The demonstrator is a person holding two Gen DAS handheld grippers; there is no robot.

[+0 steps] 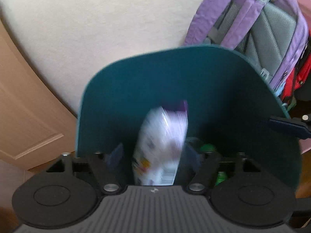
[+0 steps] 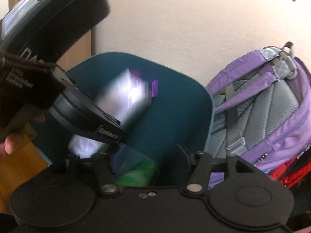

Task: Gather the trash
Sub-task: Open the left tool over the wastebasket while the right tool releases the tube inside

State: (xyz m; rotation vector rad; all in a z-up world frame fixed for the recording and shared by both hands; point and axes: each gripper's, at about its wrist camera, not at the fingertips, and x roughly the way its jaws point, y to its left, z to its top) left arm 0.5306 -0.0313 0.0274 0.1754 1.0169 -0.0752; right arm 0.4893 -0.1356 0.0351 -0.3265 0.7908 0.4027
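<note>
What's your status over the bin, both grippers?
Left gripper open, white-purple packet blurred between its fingers inside teal bin. Right gripper open over green bottle. Nothing blocking; purple backpack beside bin.

The bin (image 1: 194,81) looks like smooth matt teal plastic; the backpack (image 2: 272,104) is woven purple cloth with grey mesh padding.

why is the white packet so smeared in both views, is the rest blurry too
Left wrist view: the white-and-purple packet is streaked by motion blur between open fingers, while the teal bin and backpack stay fairly sharp. Right wrist view: the packet and green bottle are smeared, the left gripper less so; fisheye bends the edges of both views.
</note>
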